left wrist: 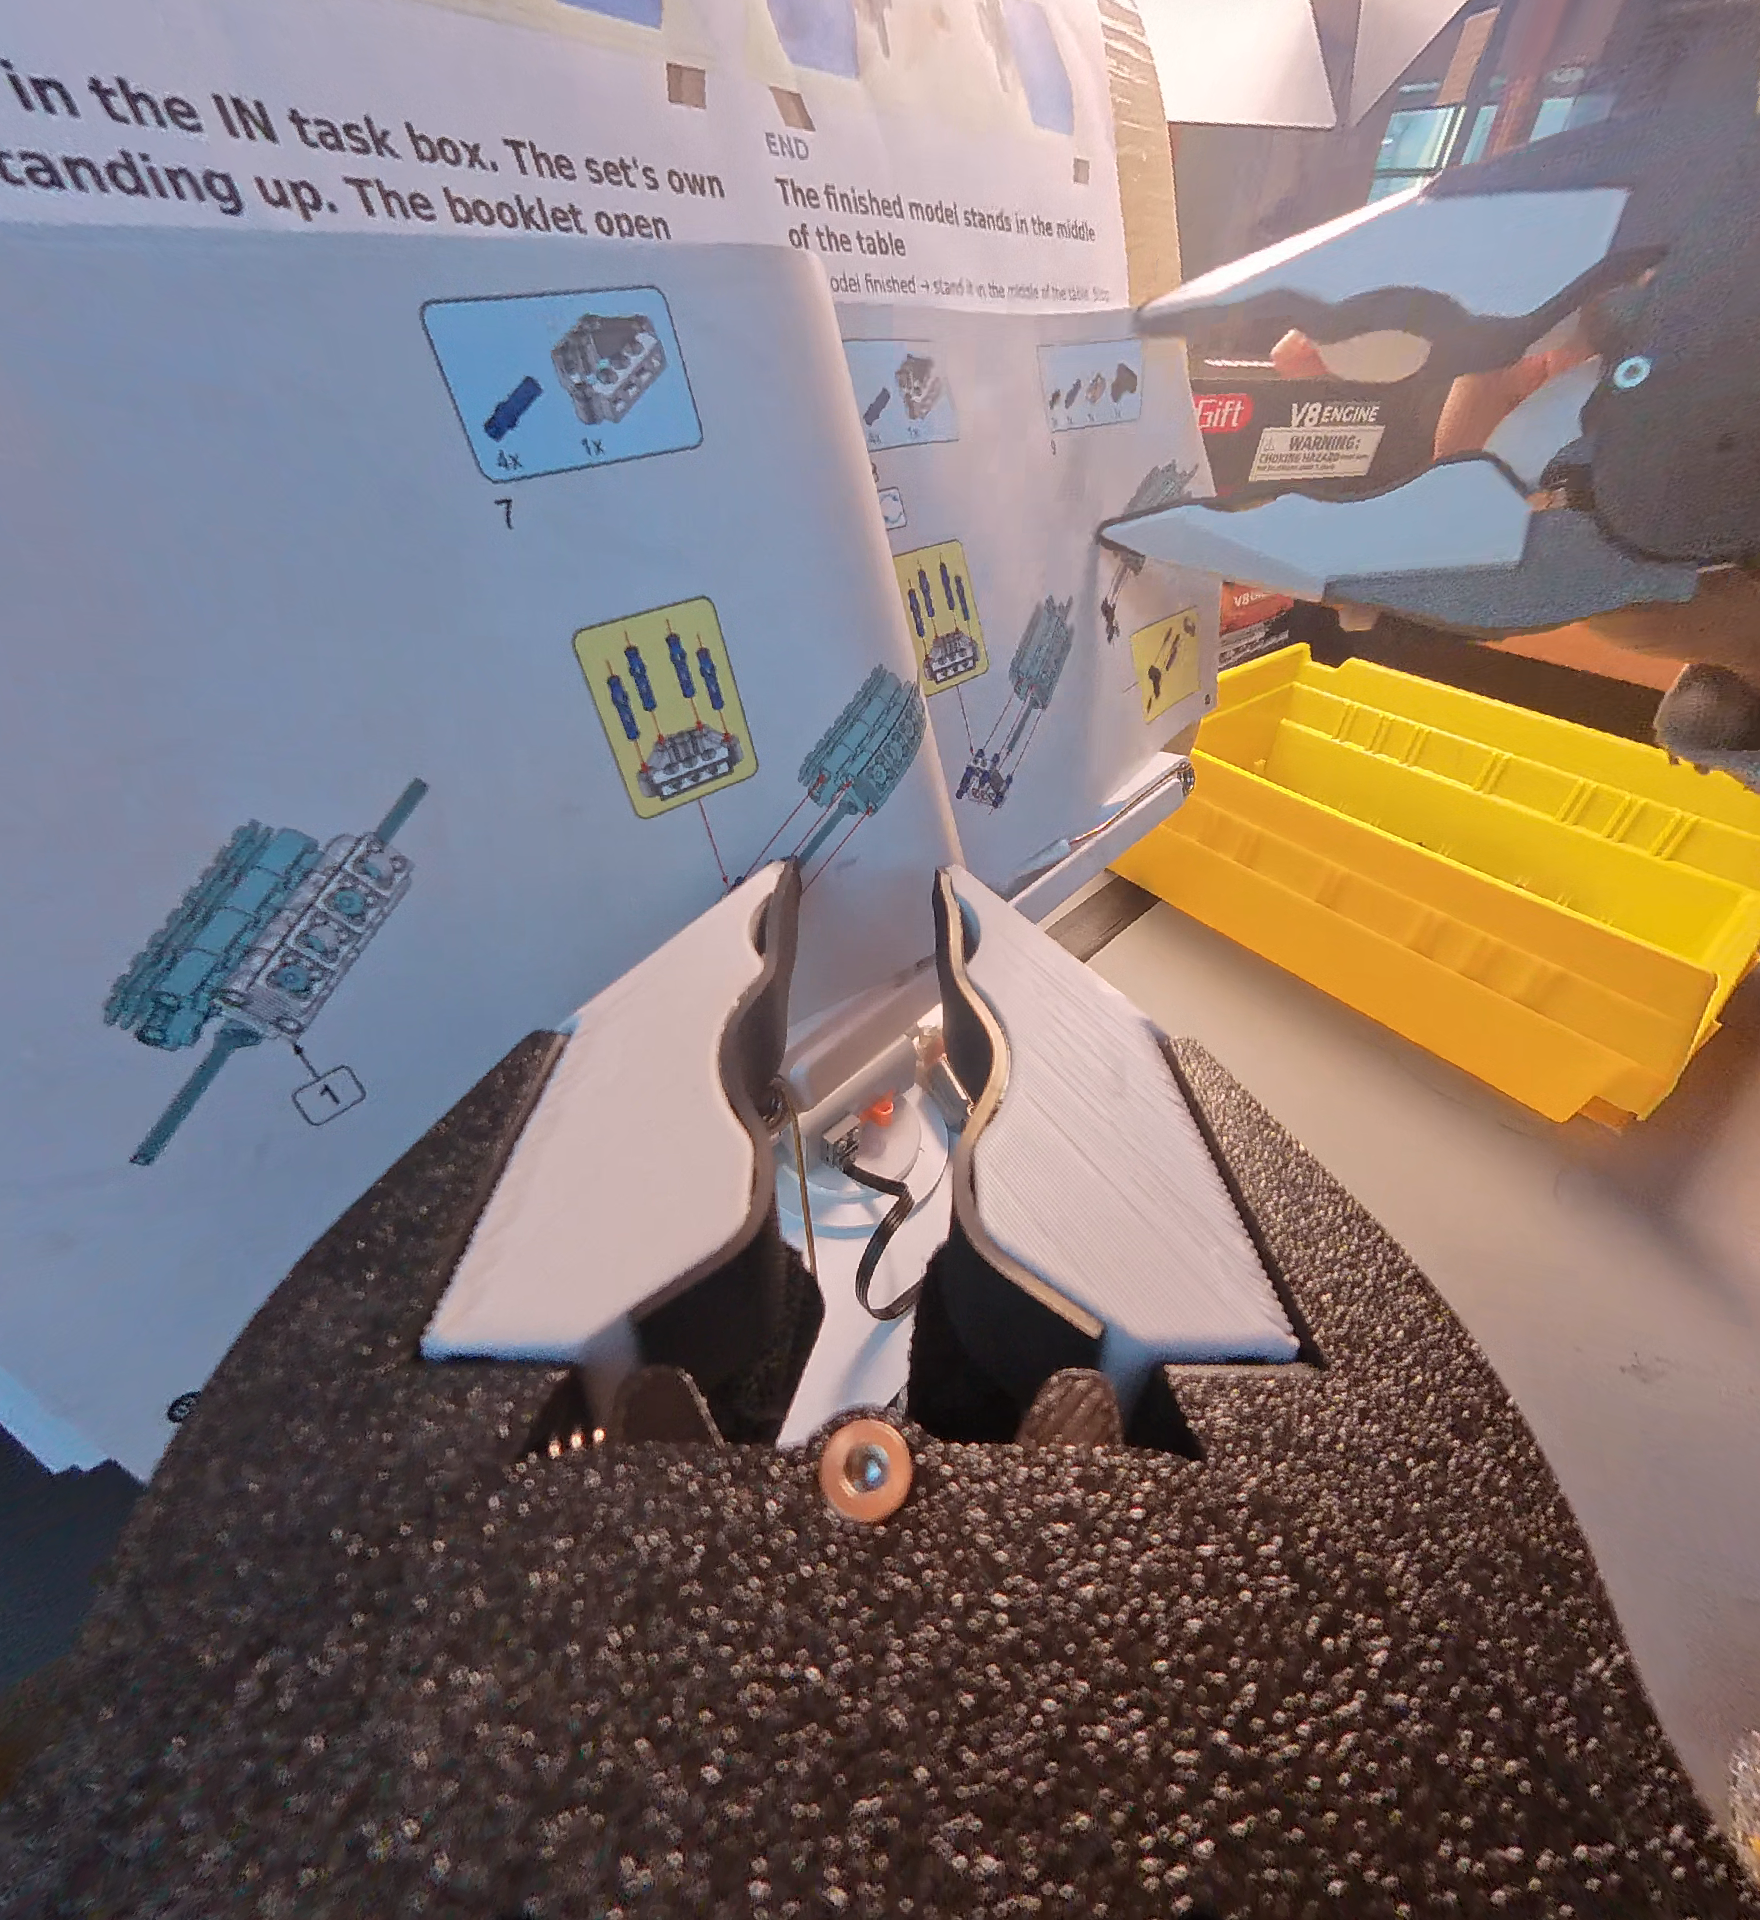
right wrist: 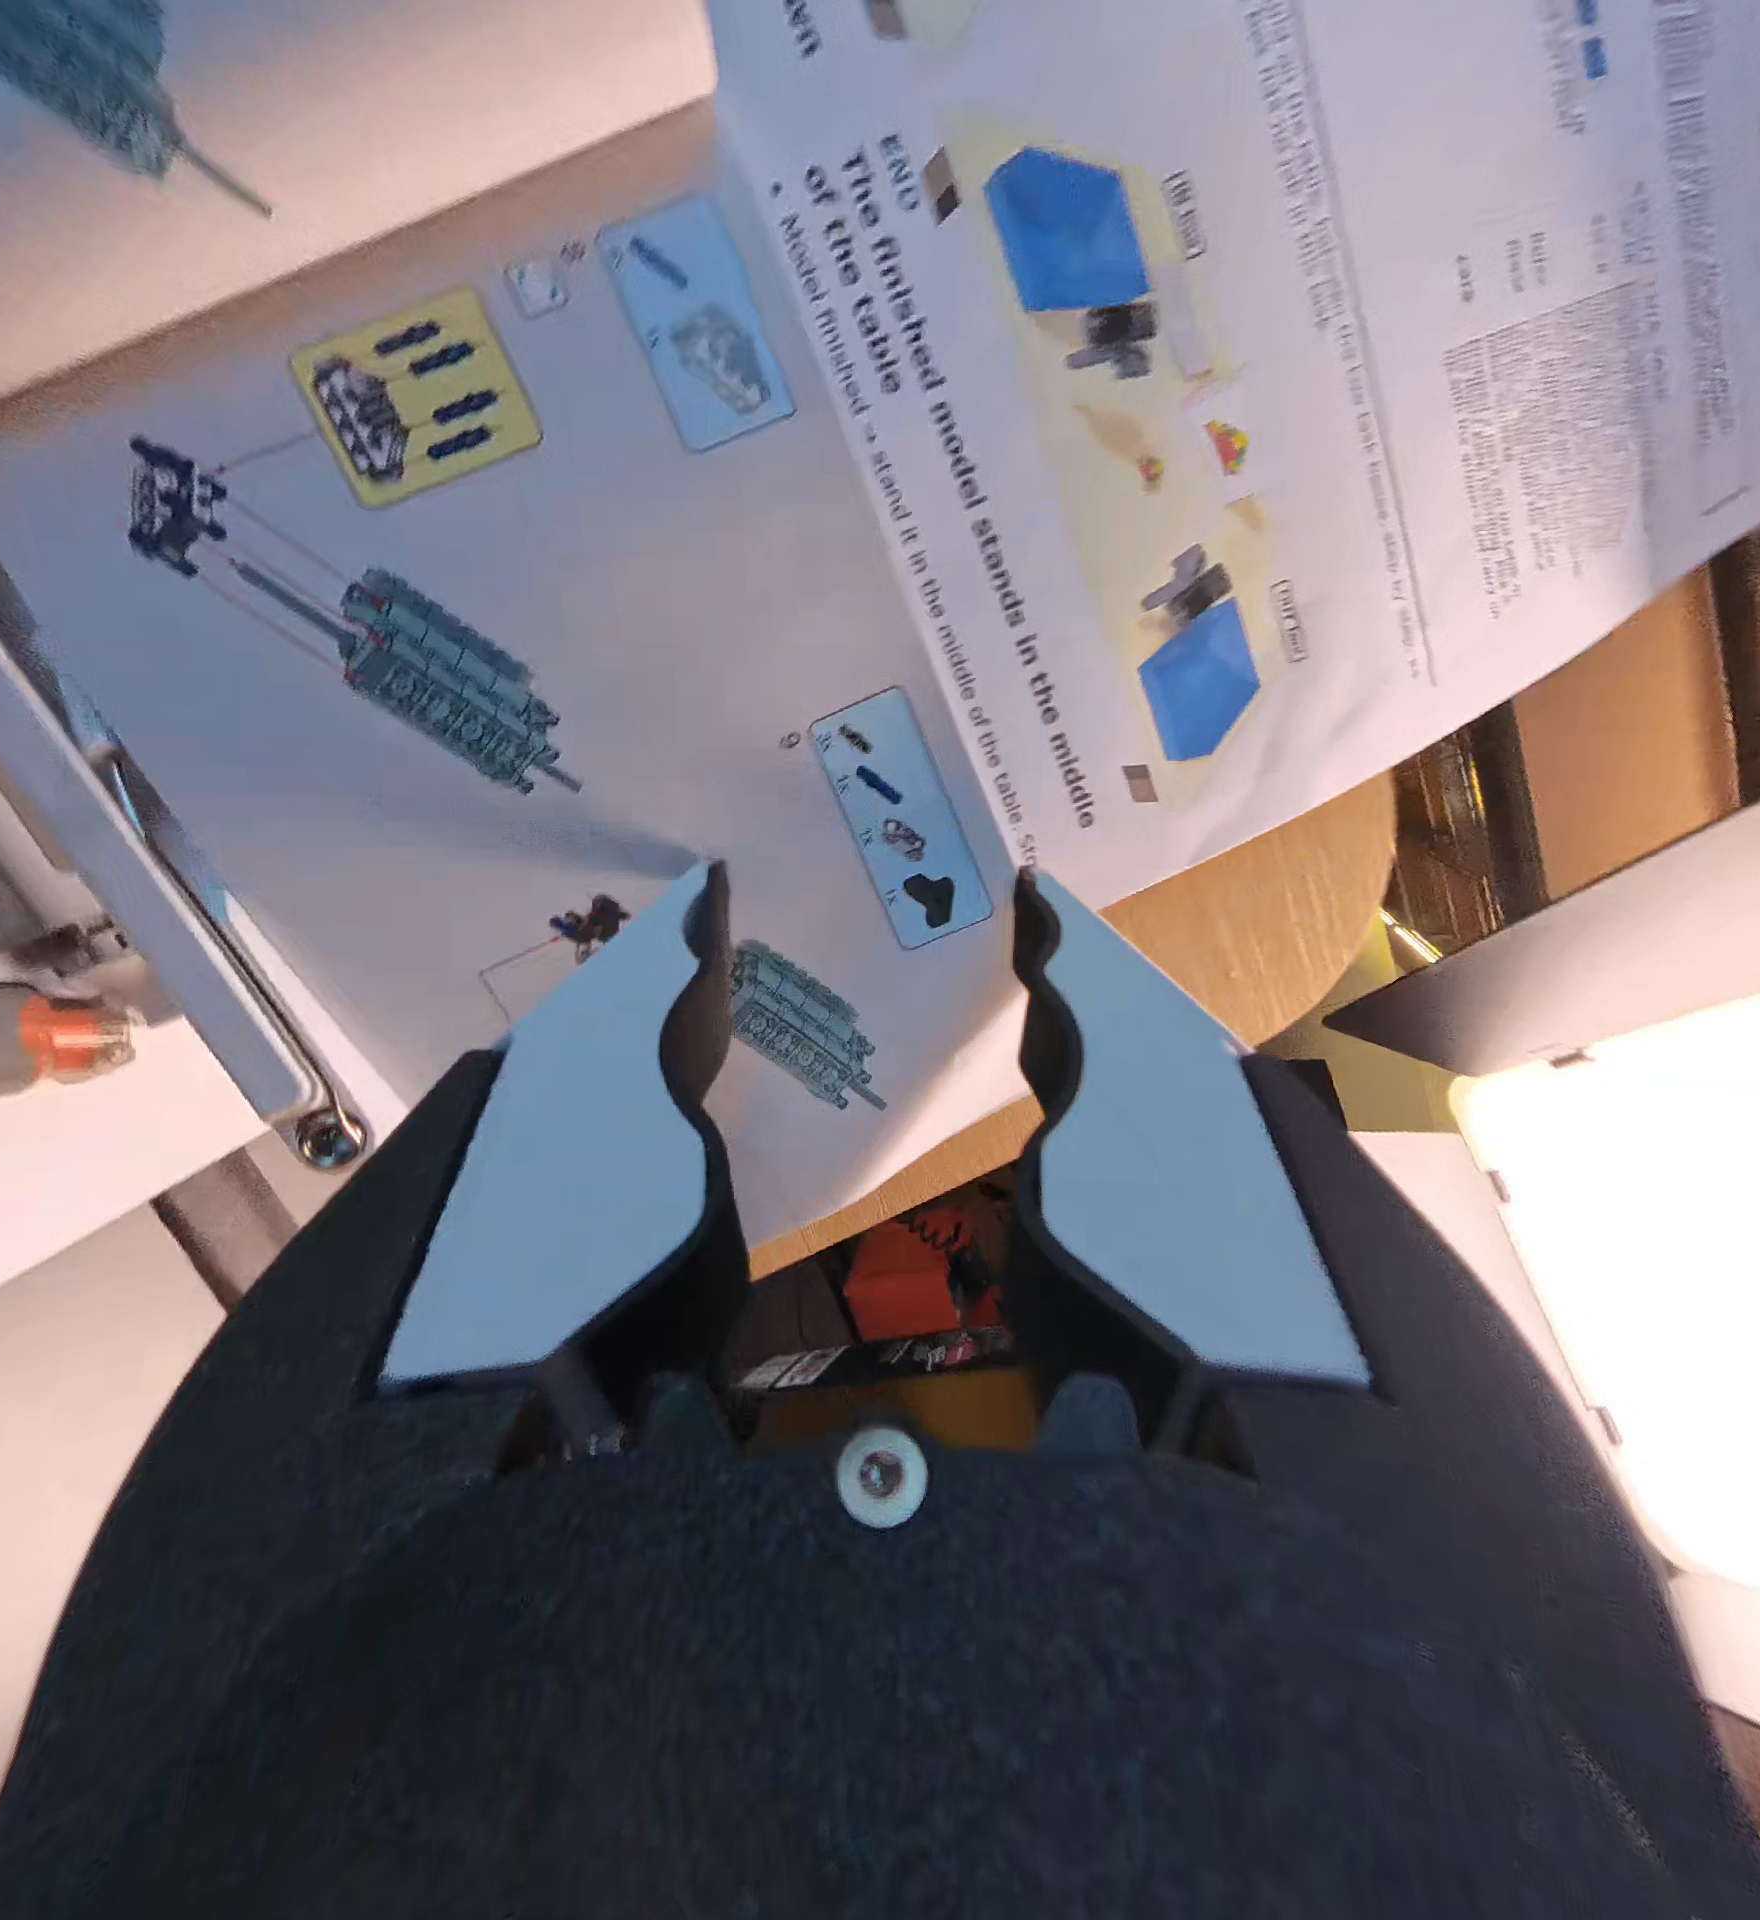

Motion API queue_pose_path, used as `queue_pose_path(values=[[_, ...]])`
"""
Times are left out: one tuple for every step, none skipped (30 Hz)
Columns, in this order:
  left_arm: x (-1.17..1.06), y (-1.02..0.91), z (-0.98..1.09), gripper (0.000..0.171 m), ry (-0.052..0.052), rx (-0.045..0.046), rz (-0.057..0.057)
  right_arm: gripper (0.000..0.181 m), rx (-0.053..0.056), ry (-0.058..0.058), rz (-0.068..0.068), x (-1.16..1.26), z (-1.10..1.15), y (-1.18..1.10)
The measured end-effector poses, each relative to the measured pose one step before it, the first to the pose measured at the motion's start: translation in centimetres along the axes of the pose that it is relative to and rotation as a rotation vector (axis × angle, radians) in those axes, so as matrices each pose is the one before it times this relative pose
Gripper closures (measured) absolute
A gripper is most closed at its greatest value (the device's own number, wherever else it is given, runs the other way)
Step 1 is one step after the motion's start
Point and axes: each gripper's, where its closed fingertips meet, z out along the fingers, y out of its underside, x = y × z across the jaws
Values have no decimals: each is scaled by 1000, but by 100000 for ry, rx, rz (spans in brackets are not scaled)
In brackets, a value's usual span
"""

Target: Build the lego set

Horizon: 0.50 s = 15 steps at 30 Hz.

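Left wrist view: booklet page w/ build diagrams stands curled just ahead of left gripper; fingers part-open, narrow gap, page edge runs down btwn them, grip on it can't tell. Printed sheet behind. Right gripper at upper right, jaws apart, empty, near page. Yellow bin on grey table at right.

Right wrist view: right gripper wide open, holding nothing, pointing at booklet and sheet.
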Motion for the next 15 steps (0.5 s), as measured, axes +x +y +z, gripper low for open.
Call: queue_pose_path(values=[[-8, 32, -22, 148, 2, -148, 27, 137, -230, -1648, -1809, -446, 275, 341], [-32, 9, -13, 148, 3, 9, -70, 141, 1564, -708, 1651, -211, 137, 72], [-27, 19, 1, 148, 98, -13, -191, 143, 1156, -1021, 3079, -159, 69, 115], [-27, 36, 8, 148, 80, -70, -300, 139, 911, 302, 3024, 153, -23, 105], [-34, 36, 17, 148, -2, -1, -228, 131, 530, 772, 2364, 310, -104, 65], [-25, 34, 30, 148, -63, 14, -83, 118, 259, 51, 1807, 242, -94, 49], [-35, 47, 23, 148, -105, -76, -25, 110, -4, -832, 1986, 133, -22, 102], [-23, 51, 45, 148, -97, -128, -21, 107, 371, -2714, 2241, -168, 75, 135], [-16, 31, 22, 147, -50, -109, -35, 106, -45, -2214, 2674, -122, 160, 210], [-4, 30, 18, 147, -23, -92, 29, 108, -339, -2210, 3645, -129, 172, 228], [-14, 25, 10, 148, -139, -116, 128, 109, 245, -1010, 2374, -32, 87, 66], [-23, 26, 5, 147, -131, -125, 140, 111, 228, 520, -1363, -53, 37, 27], [-16, 33, 17, 147, -105, -115, 37, 114, 783, 657, -2049, -194, 1, -50], [-21, 26, 4, 147, -73, -54, -38, 120, 952, 642, -1228, -257, -15, -28], [-24, 31, 17, 147, -70, -29, -48, 126, 1265, 546, -14, -294, -30, 16]])
